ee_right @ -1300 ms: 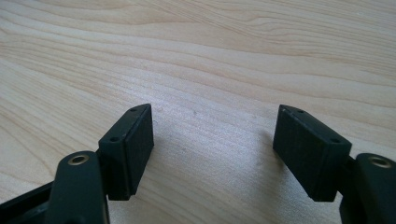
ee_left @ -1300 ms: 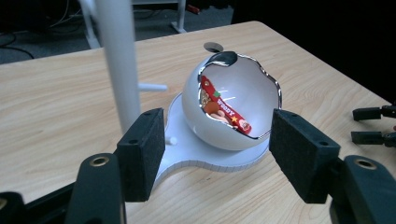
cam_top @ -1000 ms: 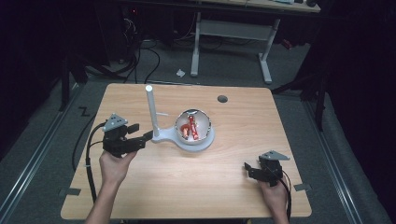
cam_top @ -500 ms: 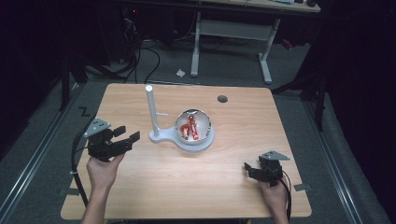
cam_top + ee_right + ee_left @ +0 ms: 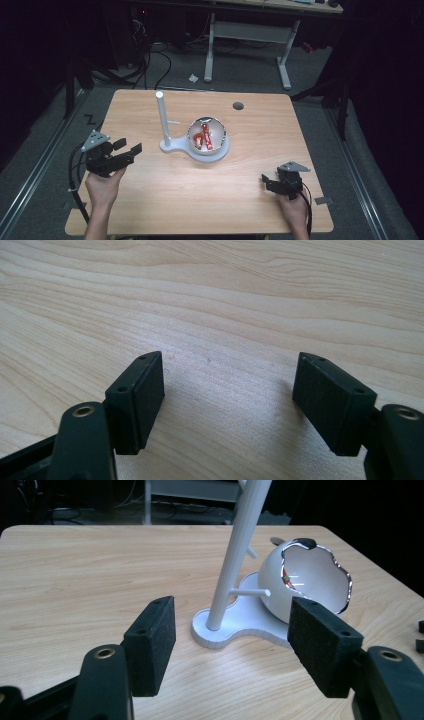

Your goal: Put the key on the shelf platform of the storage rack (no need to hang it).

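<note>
White bowl (image 5: 207,140) holds red items in the high view; left gripper (image 5: 230,652) and right gripper (image 5: 227,402) views show jaws apart, empty.

My stand (image 5: 172,145) sits near the middle of the table (image 5: 150,210), a flat white base with a tall white post (image 5: 161,117) rising upright from its left end and a short peg sticking sideways off the post low down. My bowl (image 5: 206,140) rests on the right part of that base, just beside the post, white inside with a shiny rim, tipped so its mouth faces up and toward my side. In the bowl lie red things (image 5: 205,138), one long, touching each other; I cannot tell what they are.
</note>
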`<state>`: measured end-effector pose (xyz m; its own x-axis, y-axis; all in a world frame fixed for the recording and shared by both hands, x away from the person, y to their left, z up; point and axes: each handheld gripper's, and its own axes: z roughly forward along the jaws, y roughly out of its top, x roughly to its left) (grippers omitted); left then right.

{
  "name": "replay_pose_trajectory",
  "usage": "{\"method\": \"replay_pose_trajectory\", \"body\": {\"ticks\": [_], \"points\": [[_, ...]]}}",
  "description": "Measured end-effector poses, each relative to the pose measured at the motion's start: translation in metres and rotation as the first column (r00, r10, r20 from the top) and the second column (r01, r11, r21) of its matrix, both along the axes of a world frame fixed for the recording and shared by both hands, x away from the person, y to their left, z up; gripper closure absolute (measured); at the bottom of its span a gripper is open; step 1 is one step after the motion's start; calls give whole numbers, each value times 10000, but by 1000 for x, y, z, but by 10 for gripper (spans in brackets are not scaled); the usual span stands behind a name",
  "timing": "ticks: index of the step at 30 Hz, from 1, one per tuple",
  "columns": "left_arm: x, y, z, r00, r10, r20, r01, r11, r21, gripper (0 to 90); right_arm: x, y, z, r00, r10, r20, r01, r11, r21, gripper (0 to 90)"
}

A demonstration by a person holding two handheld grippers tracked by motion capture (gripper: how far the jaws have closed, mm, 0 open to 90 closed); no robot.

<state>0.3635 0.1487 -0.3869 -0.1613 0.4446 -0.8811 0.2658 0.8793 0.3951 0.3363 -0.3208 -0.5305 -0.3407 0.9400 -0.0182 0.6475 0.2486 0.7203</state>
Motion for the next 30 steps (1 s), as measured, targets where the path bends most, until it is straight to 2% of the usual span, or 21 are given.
{"method": "replay_pose_trajectory", "body": {"ticks": [1, 5, 13, 15, 16, 17, 18, 23, 28, 29, 30], "points": [[0, 1, -2, 10000, 36, 14, -36, 9999, 112, 365, 0, 0, 0, 10000, 1, 0, -1, 10000, 0, 290], [-1, 4, -4, 9999, 113, -41, -113, 9999, 43, 365, 0, 0, 0, 10000, 1, 2, -1, 10000, 0, 290], [-2, 10, -9, 9993, 338, -160, -335, 9992, 222, 364, 0, 0, 0, 10000, 0, 0, 0, 10000, 2, 290], [-2, 12, -11, 9993, 344, -170, -342, 9993, 128, 362, 0, 0, 0, 10000, 1, 0, -1, 10000, 0, 290], [-2, 12, -11, 9982, 508, -328, -511, 9986, -104, 361, 0, 0, 0, 10000, -2, 0, 2, 10000, 1, 290], [-2, 13, -13, 9988, 432, -246, -431, 9991, 64, 360, 0, 0, 0, 10000, 0, -1, 0, 10000, 3, 290], [-2, 13, -14, 9975, 585, -407, -591, 9981, -149, 359, 0, 0, 0, 10000, 6, 3, -6, 10000, 1, 290], [-2, 16, -18, 9963, 705, -489, -717, 9971, -243, 359, 0, 0, 0, 10000, 8, 2, -8, 10000, 1, 290], [-2, 17, -24, 9967, 658, -484, -659, 9978, -4, 358, 0, 0, 0, 10000, 9, 4, -9, 10000, -1, 290], [-2, 17, -24, 9961, 707, -530, -711, 9974, -63, 358, 0, 0, 0, 10000, 24, 16, -24, 10000, -13, 290], [-1, 18, -27, 9970, 624, -466, -621, 9980, 92, 357, 0, 0, 0, 10000, 27, 21, -27, 10000, -18, 290]]}}
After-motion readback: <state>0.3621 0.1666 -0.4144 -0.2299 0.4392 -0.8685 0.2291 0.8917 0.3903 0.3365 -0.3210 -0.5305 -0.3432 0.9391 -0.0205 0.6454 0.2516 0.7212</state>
